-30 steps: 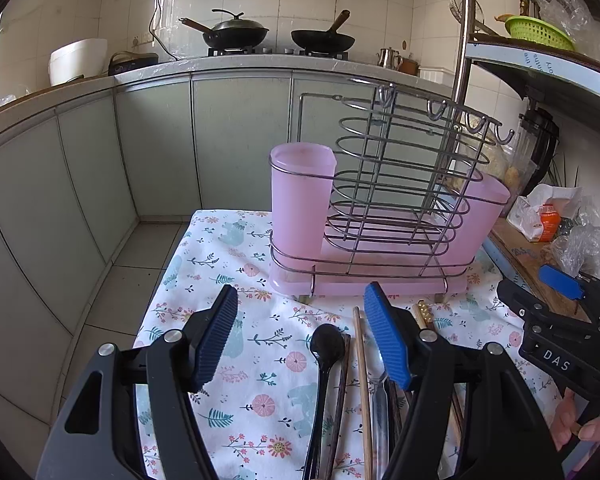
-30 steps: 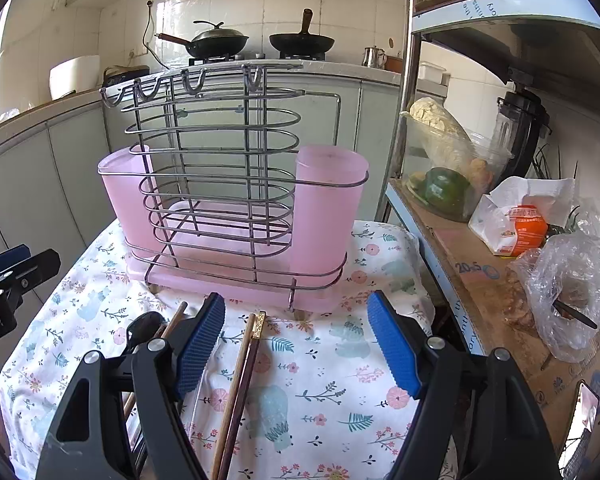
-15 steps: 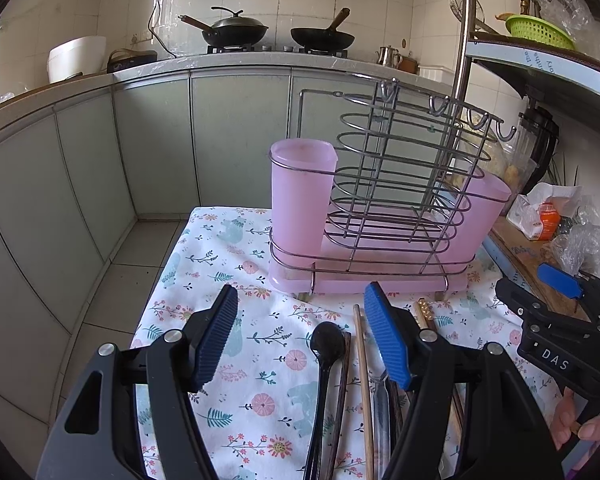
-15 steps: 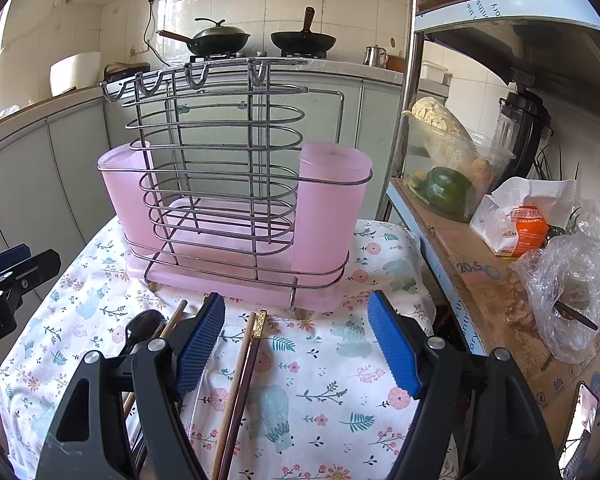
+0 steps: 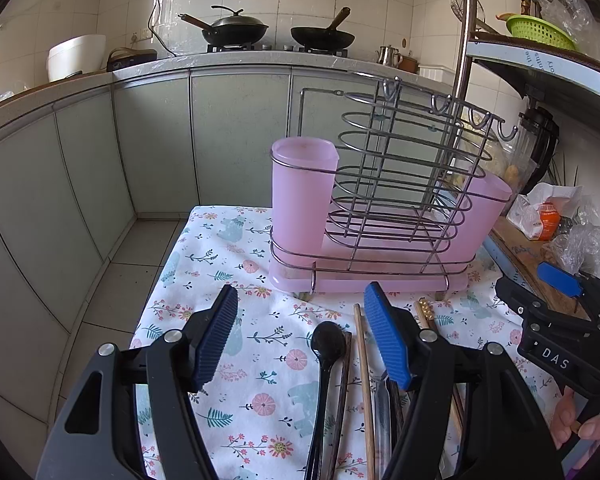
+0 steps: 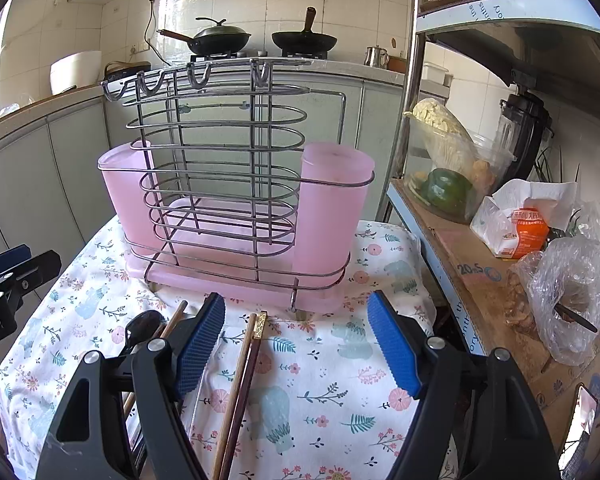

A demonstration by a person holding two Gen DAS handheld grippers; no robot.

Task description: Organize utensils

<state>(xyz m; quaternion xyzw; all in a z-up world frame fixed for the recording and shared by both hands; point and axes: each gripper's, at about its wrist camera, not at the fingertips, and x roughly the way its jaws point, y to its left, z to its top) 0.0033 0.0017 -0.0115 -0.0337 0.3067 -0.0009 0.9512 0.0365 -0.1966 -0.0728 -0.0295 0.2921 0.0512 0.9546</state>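
Left wrist view: left gripper [image 5: 300, 332] jaws apart, empty, low centre; black spoon [image 5: 327, 346] and chopsticks [image 5: 363, 368] lie on floral cloth [image 5: 228, 248] below pink rack [image 5: 372, 216].

Right wrist view: right gripper [image 6: 296, 340] spread, empty. Rack cups look empty; nothing sorted yet.

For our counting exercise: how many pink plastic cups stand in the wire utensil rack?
2: one pink cup at the rack's right end, another at its left end. None seems hidden.
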